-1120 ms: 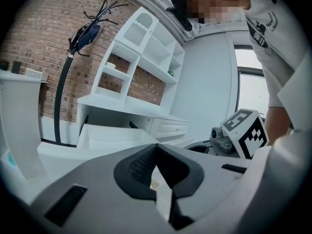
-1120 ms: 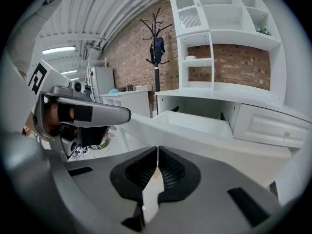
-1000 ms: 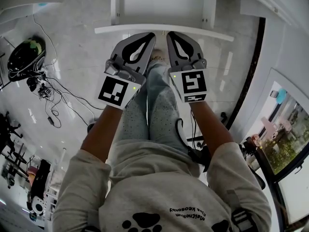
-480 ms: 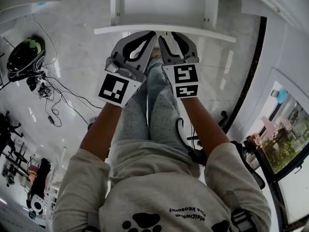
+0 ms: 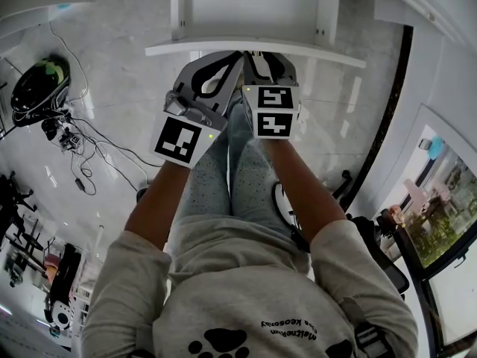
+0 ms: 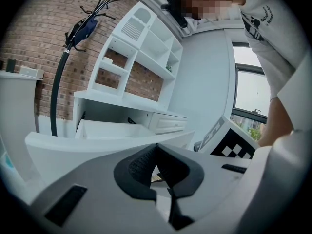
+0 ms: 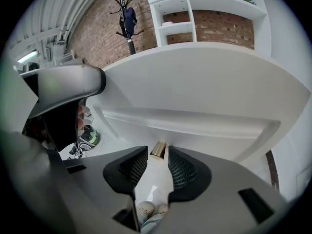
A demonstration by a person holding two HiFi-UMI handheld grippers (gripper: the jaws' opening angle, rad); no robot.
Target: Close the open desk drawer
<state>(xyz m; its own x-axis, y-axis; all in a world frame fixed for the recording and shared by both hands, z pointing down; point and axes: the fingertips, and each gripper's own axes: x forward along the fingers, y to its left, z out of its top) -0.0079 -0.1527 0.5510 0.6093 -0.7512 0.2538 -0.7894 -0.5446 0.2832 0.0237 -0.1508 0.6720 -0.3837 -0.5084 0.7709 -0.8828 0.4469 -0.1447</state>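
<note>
Fingers (image 7: 183,172) of the right gripper (image 7: 157,155) had just been spreading and stood wide apart, gripping nothing. The pads were clear of everything, with only a small brass knob (image 7: 157,149) showing in the gap just past their tips.

Biggest thing first: the white desk (image 6: 127,101) with its shelving sat beyond the drawer front (image 5: 320,51). The drawer (image 6: 109,129) itself hung well out of that desk, tray bare as far as could be seen. Its front stood on the near side, just ahead of the person's knees (image 5: 246,162). That front ran left to right across the head view, its long axis crosswise, and it faced back toward the person. The tray pointed straight away into the desk, and that looked like the line it would travel.

Both grippers sat side by side just on the near side of the drawer front, around its middle. The left gripper (image 6: 156,146) had its 2 tips together on nothing, nose close to the front's top edge. The right gripper tipped lower, looking up at the underside of the front, where the knob hung.

By my reading this was the set-up step, with the push not yet begun. What came next would call for firm contact on the front or knob. Then 1 straight, even shove away from the person would keep the tray from skewing on its runners.
</note>
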